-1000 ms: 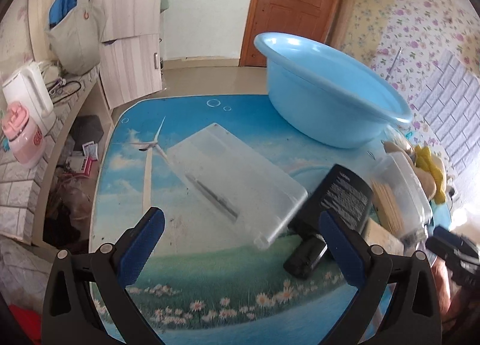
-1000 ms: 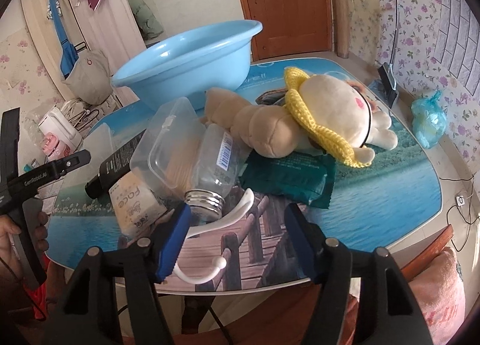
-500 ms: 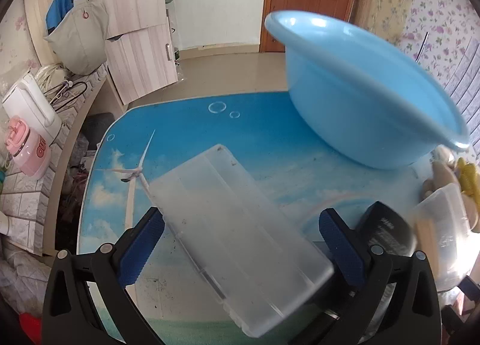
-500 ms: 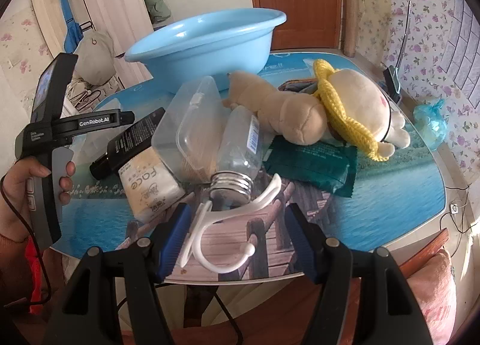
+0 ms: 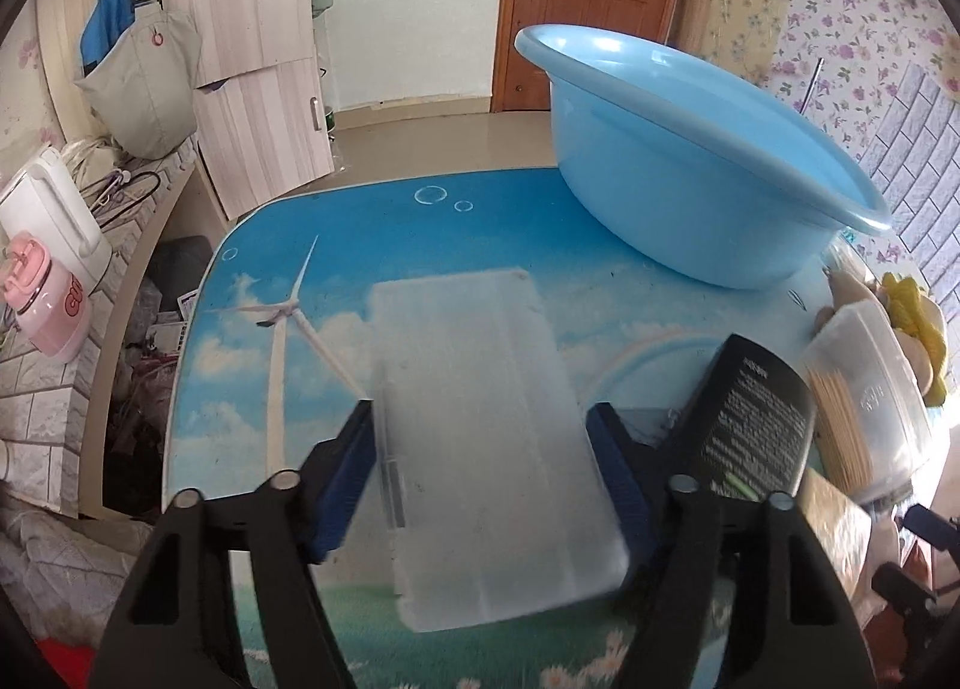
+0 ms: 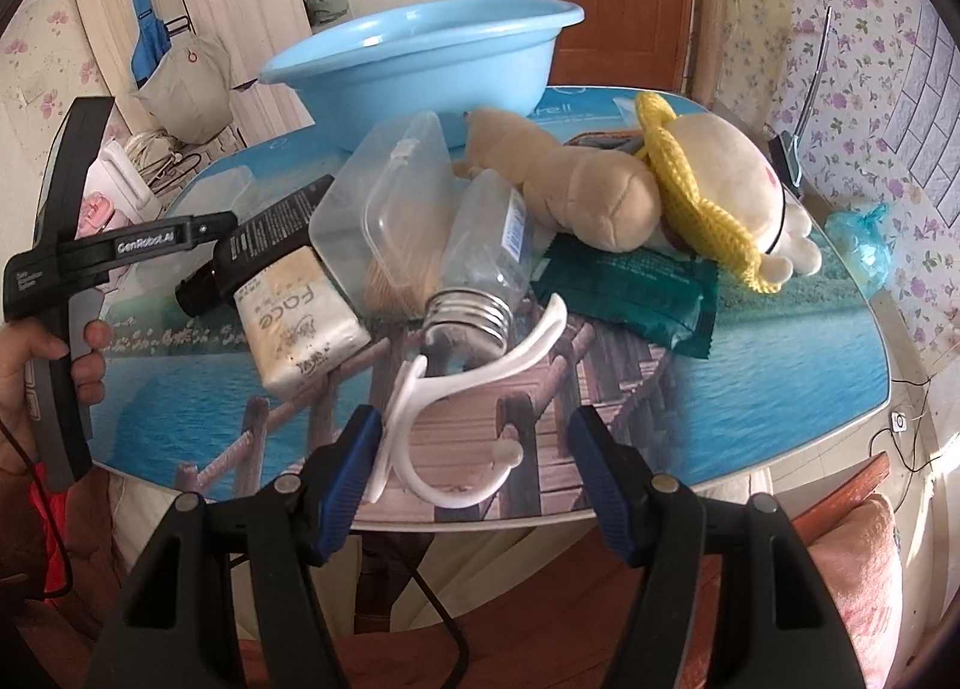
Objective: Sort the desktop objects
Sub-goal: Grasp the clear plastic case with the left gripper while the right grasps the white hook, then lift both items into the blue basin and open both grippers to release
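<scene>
Right now my left gripper point(image 5: 483, 470) straddles the frosted plastic case point(image 5: 489, 443), its blue pads spread along the case's long sides; whether they press it I cannot tell. The case lies flat on the table point(image 5: 384, 245), running toward twelve o'clock. At one o'clock the blue basin point(image 5: 690, 173) stands tilted on the tabletop. At three o'clock the black tube point(image 5: 750, 419) crowds the right pad, and just beyond it sits the clear box of sticks point(image 5: 864, 401).

My right gripper point(image 6: 477, 467) hangs spread wide at the table's near edge, holding nothing; the white plastic hook point(image 6: 456, 407) lies between its pads, close against the left one. At twelve o'clock the empty jar point(image 6: 486, 263) lies on its side, mouth toward me, leaning on the stick box. At eleven o'clock lies the "Face" packet point(image 6: 300, 317), at one o'clock the green pouch point(image 6: 630, 287) under the plush toy point(image 6: 630, 185).
</scene>
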`<state>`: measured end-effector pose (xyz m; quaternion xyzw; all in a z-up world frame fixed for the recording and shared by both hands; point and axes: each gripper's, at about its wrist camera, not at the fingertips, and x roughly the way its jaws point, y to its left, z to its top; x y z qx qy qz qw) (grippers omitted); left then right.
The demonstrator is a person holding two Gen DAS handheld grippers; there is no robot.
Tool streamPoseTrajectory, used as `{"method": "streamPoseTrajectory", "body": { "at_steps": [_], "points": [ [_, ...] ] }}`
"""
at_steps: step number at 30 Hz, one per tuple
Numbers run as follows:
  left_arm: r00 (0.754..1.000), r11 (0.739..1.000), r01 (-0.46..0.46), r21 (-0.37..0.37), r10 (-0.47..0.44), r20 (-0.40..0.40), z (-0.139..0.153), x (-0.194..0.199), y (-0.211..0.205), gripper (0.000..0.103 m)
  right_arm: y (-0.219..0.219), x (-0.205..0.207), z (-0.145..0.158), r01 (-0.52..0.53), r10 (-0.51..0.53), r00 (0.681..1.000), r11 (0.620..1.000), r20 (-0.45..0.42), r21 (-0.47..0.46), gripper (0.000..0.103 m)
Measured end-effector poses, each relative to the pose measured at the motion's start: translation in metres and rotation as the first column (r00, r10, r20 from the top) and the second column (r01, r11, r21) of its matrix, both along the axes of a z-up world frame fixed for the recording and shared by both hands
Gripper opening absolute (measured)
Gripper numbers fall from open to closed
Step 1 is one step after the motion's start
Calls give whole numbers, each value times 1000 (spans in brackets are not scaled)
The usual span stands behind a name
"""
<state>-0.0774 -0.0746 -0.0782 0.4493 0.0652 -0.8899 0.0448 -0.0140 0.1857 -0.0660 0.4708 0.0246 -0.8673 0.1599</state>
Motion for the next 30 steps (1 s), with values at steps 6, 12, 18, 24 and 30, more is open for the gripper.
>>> {"method": "streamPoseTrajectory", "body": {
  "at_steps": [6,12,18,24,30],
  "points": [
    [999,999,52,-2,-52,-2,-1,18,-5,62,8,-3,1,0,0,1000,1000,-4,-23,47],
    [996,996,84,-6,-84,11,0,40,-10,62,16,-1,4,11,-11,1000,1000,-19,-30,47],
    [994,994,106,-31,-105,23,0,58,-12,63,16,2,6,23,-23,1000,999,-20,-30,75],
    [995,993,101,-56,-101,18,-6,58,-13,64,12,0,-1,36,-36,999,999,-9,7,76],
    [995,992,101,-77,-103,-17,-8,49,-11,71,3,-3,-3,40,-36,999,994,-34,103,75]
  ]
}}
